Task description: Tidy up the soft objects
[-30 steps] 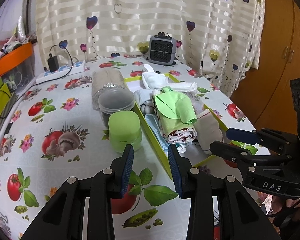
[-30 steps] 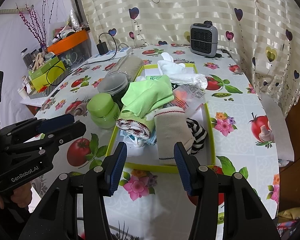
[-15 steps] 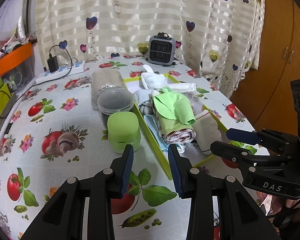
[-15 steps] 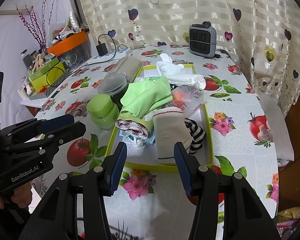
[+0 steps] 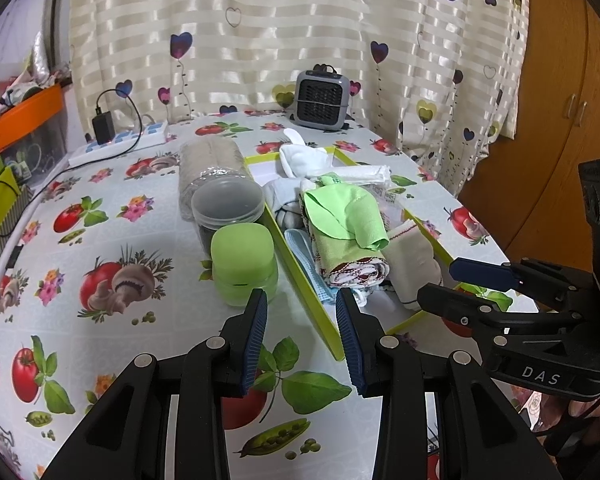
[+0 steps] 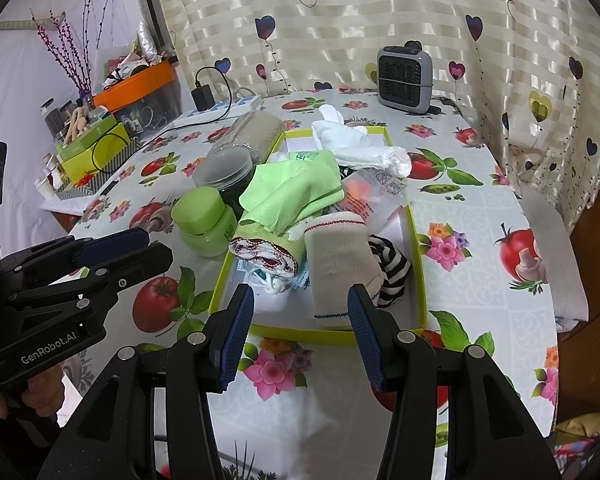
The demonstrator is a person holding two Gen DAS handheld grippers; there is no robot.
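Observation:
A yellow-green tray (image 6: 312, 336) (image 5: 300, 280) on the flowered tablecloth holds a pile of soft things. A light green cloth (image 6: 296, 192) (image 5: 340, 208) lies on a rolled towel with red trim (image 6: 264, 252) (image 5: 356, 272). Beside them are a beige sock (image 6: 336, 256) (image 5: 412, 256), a black-and-white striped sock (image 6: 392, 268) and white cloths (image 6: 364, 148) (image 5: 312, 160) at the far end. My left gripper (image 5: 302, 312) (image 6: 152, 245) hovers open near the tray's front left corner. My right gripper (image 6: 300, 304) (image 5: 452, 284) hovers open before the tray's near rim. Neither holds anything.
Left of the tray stand a green jar (image 5: 244, 264) (image 6: 204, 220), a clear lidded jar (image 5: 228, 204) and a wrapped roll (image 5: 208, 160). A grey heater (image 6: 406, 80) sits at the back, a power strip (image 5: 120, 144) at the back left. The table edge drops off on the right.

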